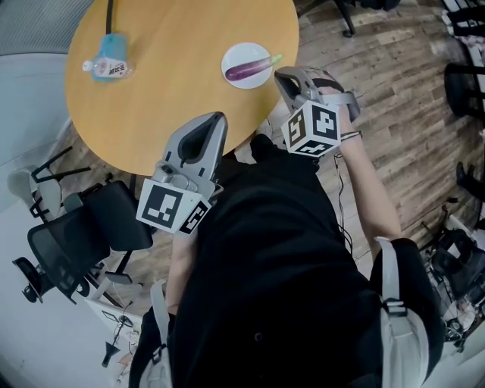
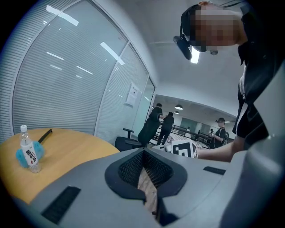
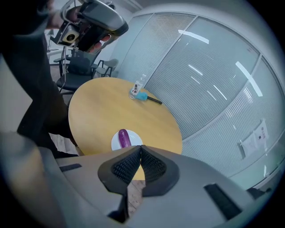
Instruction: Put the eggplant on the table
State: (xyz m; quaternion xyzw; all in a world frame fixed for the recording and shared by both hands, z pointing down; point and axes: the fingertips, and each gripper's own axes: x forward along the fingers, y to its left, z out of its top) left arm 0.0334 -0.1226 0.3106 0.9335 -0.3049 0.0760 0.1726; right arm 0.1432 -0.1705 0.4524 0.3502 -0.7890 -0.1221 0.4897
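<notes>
Head view: a round wooden counter (image 1: pixel 182 98) fills the upper left of the frame. The person's black-clad torso (image 1: pixel 273 265) takes up the lower centre. Black office chairs (image 1: pixel 83 235) stand at the lower left, on the floor.

Left forearm runs up from the lower left. The left hand-held gripper (image 1: pixel 215 120) points up-frame, its tip at the counter's near edge. The bare right forearm reaches up the right side. The right hand-held gripper (image 1: pixel 282 74) is tipped downward, its tip at the counter's right edge, near the plate (image 1: pixel 233 54) but apart from it.

Left gripper view: left hand-held gripper (image 2: pixel 143 152) has its jaw tips together, nothing between them. Right gripper view: right hand-held gripper (image 3: pixel 140 148) likewise has its jaw tips together, nothing held.

The eggplant (image 1: pixel 248 68) lies on the white plate, at the upper centre of the head view. In the right gripper view the eggplant (image 3: pixel 123 138) sits on the plate (image 3: pixel 114 143) just above the jaw tips. The left gripper view does not take it in.

Only the left gripper view shows people (image 2: pixel 156 121) standing in a room beyond a glazed wall (image 2: pixel 67 89) with blinds.

All three views show the small bottle (image 1: pixel 108 67) with a blue wrap on the counter's far side, and a black pen (image 1: pixel 109 15) just beside it.
</notes>
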